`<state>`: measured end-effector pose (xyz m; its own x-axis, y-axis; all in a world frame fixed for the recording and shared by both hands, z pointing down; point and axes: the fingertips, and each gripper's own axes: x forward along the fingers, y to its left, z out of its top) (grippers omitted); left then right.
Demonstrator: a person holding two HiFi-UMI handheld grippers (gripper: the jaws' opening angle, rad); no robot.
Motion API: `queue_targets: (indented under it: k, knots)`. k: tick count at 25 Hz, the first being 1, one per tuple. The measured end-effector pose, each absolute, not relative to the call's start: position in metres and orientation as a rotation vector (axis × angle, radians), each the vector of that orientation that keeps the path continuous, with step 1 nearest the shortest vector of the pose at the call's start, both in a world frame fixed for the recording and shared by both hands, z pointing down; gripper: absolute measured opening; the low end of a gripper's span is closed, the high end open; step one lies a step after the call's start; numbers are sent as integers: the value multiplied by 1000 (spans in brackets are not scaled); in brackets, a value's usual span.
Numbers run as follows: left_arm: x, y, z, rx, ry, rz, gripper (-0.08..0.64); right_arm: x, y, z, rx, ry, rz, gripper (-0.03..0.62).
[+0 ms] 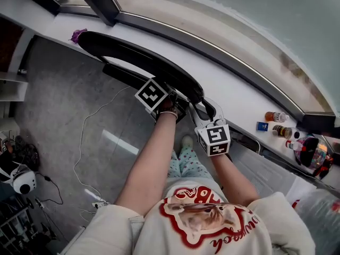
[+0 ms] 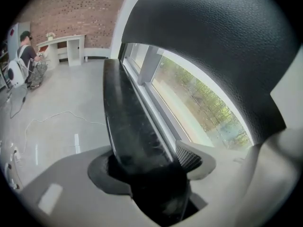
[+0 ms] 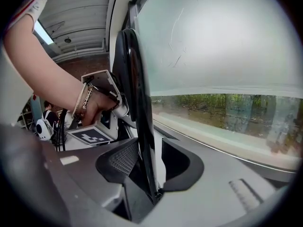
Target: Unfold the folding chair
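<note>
- A long curved window [image 1: 255, 20] ran across the far side, with trees outside it.
- Grey floor [image 1: 58, 116] filled the left of the head view; a brick wall [image 2: 71, 8] and white shelving [image 2: 66, 48] closed the room's far end, where a person [image 2: 26, 51] sat.
- A white sill [image 1: 234, 94] ran under the glass.
- The folding chair [image 1: 133, 52], black and folded flat, lay tilted along the sill's edge, directly in front of the person's legs.
- The left gripper [image 1: 175, 101] was clamped on the chair's black slab [image 2: 128, 122], which filled the space between its jaws, with the padded part arching above.
- The right gripper [image 1: 204, 108] straddled the chair's thin edge [image 3: 137, 79]. One pad lay against it and a pale gap showed at the other, so the jaws stood parted.
- A white cable [image 1: 85, 137] snaked over the floor beside the chair.
- Bottles [image 1: 276, 117] stood on the sill to the right, well apart from the grippers.
- A small purple object [image 1: 78, 34] sat on the sill at the chair's far end.
</note>
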<state>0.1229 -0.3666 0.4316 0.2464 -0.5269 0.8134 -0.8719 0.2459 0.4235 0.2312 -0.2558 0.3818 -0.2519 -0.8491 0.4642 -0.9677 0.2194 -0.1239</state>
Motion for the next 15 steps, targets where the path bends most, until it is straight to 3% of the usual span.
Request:
queue_targets:
  k: [7, 15]
  knots:
    - [126, -364, 436, 1382, -1354, 349, 287, 223, -262, 402, 1683, -2167, 480, 118]
    - [110, -357, 435, 1441, -1356, 308, 238, 222, -263, 408, 1756, -2144, 450, 120]
